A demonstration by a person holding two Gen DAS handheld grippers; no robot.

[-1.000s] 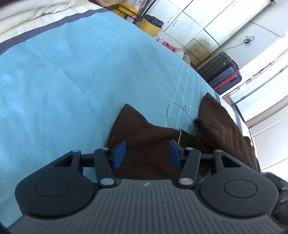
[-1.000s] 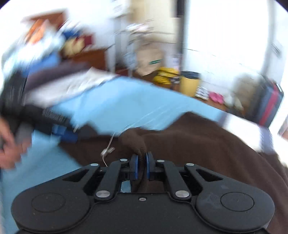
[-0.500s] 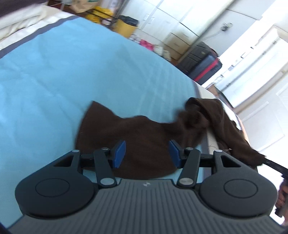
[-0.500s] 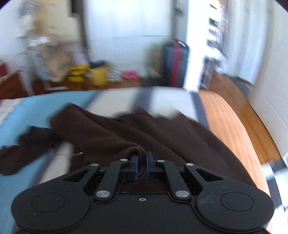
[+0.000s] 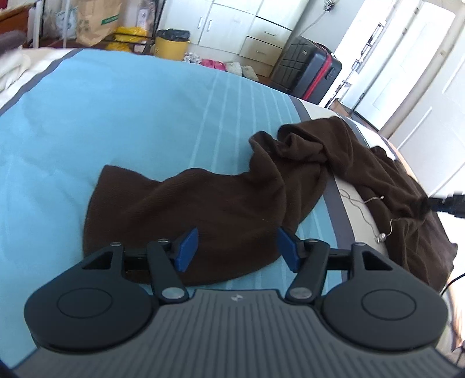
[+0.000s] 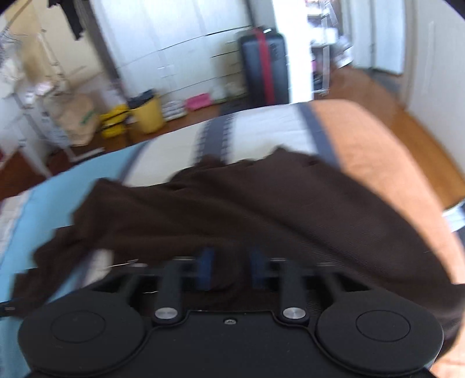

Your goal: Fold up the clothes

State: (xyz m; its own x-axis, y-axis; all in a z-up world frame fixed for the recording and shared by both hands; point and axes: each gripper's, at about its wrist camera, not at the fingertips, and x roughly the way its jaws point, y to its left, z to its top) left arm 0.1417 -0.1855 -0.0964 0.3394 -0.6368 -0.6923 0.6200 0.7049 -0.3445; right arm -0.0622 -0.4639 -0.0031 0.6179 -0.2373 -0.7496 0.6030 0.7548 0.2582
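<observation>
Hovering, left gripper [image 5: 237, 247]: blue pads spread wide, nothing between them, above near hem of brown garment [image 5: 203, 203]
Bedcover [image 5: 116, 116]: light blue, pale stripes, grey band at edge, garment on top
Garment position: lying across bed, flat rounded end at left on blue cover, bunched and twisted toward right, draped over grey band and cream strip at bed edge
String [image 5: 363, 203]: thin light cord with small metal end, lying on cream strip and on cloth at right
Right gripper, left-wrist view: dark tip [image 5: 444, 203] at far right edge, touching garment's far end, state not readable there
Right gripper, own view [image 6: 229, 269]: blurred, blue pads apart with a gap, released, dark cloth behind gap, contact unclear
Garment, right view [image 6: 261, 209]: spread over cream, grey and orange parts of bed, filling middle of frame
Background left: paper bag [image 5: 97, 20], yellow bin [image 5: 171, 43]
Background right: white drawers [image 5: 241, 26], black suitcase [image 5: 308, 72] with red stripe, wooden floor [image 6: 421, 130]
</observation>
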